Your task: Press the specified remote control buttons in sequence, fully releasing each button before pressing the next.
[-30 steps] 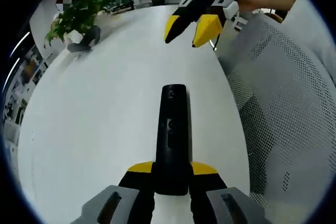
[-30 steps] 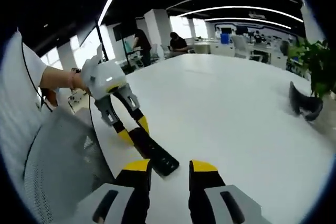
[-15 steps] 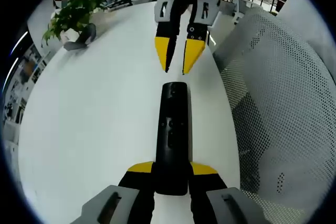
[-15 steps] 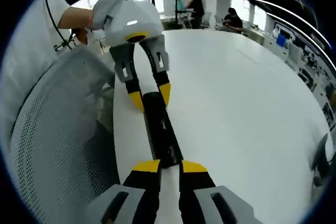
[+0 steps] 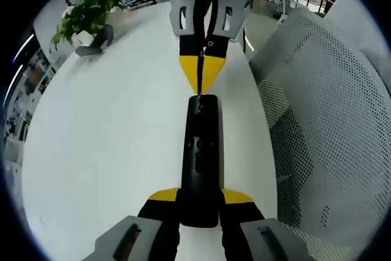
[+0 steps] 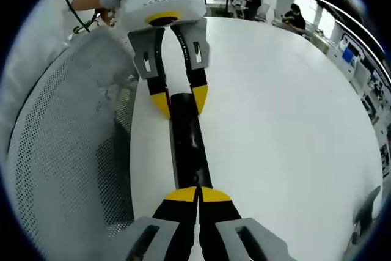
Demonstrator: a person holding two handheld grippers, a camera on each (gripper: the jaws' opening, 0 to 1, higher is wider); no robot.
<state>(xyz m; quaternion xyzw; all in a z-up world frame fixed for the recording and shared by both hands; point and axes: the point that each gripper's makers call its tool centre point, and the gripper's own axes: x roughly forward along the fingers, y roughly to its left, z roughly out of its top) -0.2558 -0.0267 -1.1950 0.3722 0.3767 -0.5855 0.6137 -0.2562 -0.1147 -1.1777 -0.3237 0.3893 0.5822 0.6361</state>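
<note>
Closed now, right gripper (image 6: 198, 195) tips the remote (image 5: 200, 151) the left gripper (image 5: 200, 198) clamps; plant (image 5: 85, 16) beyond.

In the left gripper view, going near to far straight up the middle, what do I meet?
left gripper clamped on the remote's near end → black remote control lying on the white table → right gripper, jaws closed, tips at the remote's far end.

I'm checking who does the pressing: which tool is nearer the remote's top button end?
The right tool: shut, its tips sit at the top end of the remote. The left tool clamps the remote's opposite end.
</note>
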